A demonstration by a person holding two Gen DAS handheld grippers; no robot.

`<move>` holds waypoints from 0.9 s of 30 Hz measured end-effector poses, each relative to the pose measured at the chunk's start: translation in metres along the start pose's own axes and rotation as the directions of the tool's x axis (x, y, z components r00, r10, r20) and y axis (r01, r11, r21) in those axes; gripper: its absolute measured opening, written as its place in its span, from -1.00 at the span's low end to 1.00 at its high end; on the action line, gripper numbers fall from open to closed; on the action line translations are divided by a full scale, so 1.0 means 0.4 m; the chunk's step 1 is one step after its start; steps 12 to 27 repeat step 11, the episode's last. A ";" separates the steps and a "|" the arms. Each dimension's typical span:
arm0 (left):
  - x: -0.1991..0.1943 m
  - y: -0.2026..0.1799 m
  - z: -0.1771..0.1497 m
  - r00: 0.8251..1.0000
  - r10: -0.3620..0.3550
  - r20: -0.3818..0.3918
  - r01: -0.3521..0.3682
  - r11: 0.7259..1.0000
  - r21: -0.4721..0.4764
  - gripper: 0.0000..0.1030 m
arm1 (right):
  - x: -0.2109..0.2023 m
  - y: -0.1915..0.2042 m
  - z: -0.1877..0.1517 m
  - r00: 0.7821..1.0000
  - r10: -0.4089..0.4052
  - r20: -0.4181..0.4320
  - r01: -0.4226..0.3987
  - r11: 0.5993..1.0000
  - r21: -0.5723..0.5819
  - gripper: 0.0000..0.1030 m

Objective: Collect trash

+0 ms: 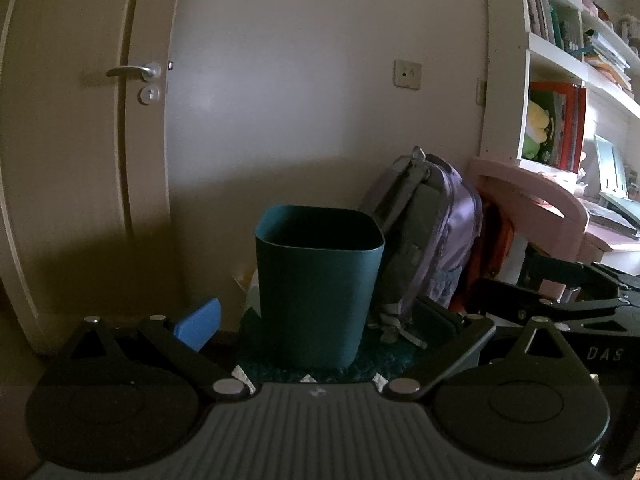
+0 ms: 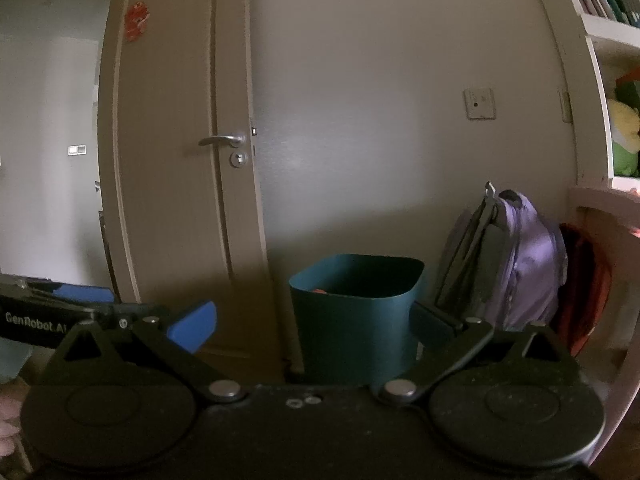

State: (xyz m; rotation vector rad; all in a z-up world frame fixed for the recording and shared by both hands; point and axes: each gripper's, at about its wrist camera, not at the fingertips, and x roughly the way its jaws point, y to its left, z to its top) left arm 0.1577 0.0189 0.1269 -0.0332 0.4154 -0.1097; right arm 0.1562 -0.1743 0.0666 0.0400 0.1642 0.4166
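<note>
- We are in a dim bedroom, looking low across the floor towards a plain pale wall (image 1: 300, 92).
- Our left gripper (image 1: 320, 326) has its jaws spread wide with nothing between them; one blue finger pad (image 1: 199, 329) shows on the left, and a darker one on the right.
- Our right gripper (image 2: 316, 326) is likewise spread wide and empty, with a blue finger pad (image 2: 193, 327) on its left side.
- The dark teal waste bin (image 1: 316, 284) stands upright on the floor, framed between the fingers in both views. Its top is uncovered.
- From the right wrist view, a small orange scrap (image 2: 319, 291) shows inside the bin, against the near wall.
- The bin rests on a dark green shaggy rug (image 1: 384, 364); beyond the rug the floor is too dark to make out.
- Just right of the bin, a purple and grey backpack (image 1: 436, 236) stands upright and seems to lean on the wall.
- Further right is something red or orange (image 1: 498, 244), then a pink desk (image 1: 532, 200).
- Above the desk, white shelves (image 1: 560, 52) hold books and a yellow and green soft toy (image 1: 536, 128).
- A pale wall socket plate (image 1: 408, 74) is set above the backpack.
- To the left, a beige door (image 2: 176, 168) with a silver lever handle (image 2: 224, 140) stands open, and a red sticker (image 2: 138, 20) sits high on it.
</note>
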 end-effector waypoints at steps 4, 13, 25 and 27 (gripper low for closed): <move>0.001 0.001 0.000 1.000 -0.005 -0.003 0.005 1.000 0.001 0.99 | -0.004 -0.003 -0.003 1.000 -0.002 0.002 0.002 1.000 0.008 1.00; 0.007 0.004 -0.005 1.000 -0.005 -0.022 0.005 1.000 -0.014 0.99 | -0.009 -0.013 -0.013 1.000 -0.005 -0.009 0.005 1.000 0.025 1.00; 0.007 0.004 -0.005 1.000 -0.005 -0.022 0.005 1.000 -0.014 0.99 | -0.009 -0.013 -0.013 1.000 -0.005 -0.009 0.005 1.000 0.025 1.00; 0.007 0.004 -0.005 1.000 -0.005 -0.022 0.005 1.000 -0.014 0.99 | -0.009 -0.013 -0.013 1.000 -0.005 -0.009 0.005 1.000 0.025 1.00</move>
